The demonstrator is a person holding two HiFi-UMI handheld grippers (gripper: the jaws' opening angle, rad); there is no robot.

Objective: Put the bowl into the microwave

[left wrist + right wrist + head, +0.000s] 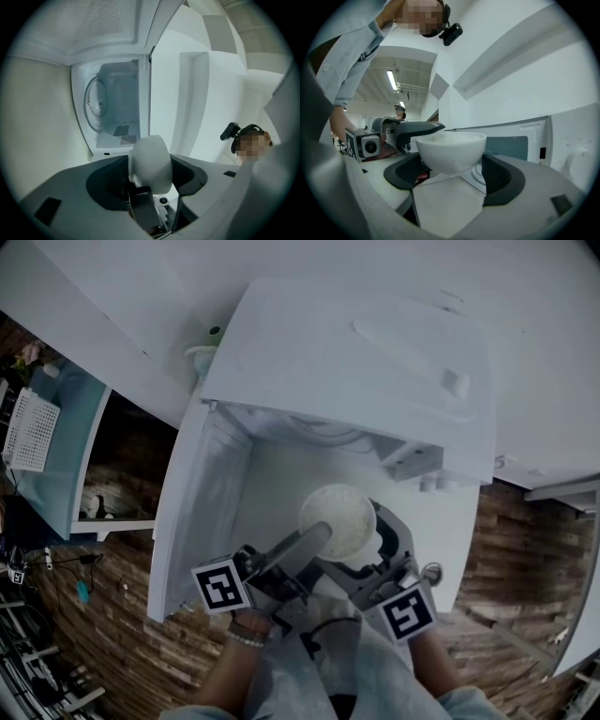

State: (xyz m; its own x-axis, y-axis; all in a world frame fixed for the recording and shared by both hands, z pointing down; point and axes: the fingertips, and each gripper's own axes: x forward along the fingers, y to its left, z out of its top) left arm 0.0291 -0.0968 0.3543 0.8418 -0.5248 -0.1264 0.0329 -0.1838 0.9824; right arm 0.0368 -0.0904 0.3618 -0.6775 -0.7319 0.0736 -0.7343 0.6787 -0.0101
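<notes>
**Blind spots around the bowl**

From my head camera, the bowl (337,519) covers the lower finger of the left gripper (319,536) and the jaw tips of the right gripper (370,559). Ahead of both tools, the roof of the microwave (356,362) hides its cavity. Behind the right gripper my sleeve (464,704) runs off the bottom edge. Beyond the left gripper a far figure (399,111) is too small to make out. I can't tell the bowl's contents.

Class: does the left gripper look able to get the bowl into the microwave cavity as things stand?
Probably yes: the left gripper holds the bowl, and the microwave cavity stands open straight ahead with nothing between them.
</notes>
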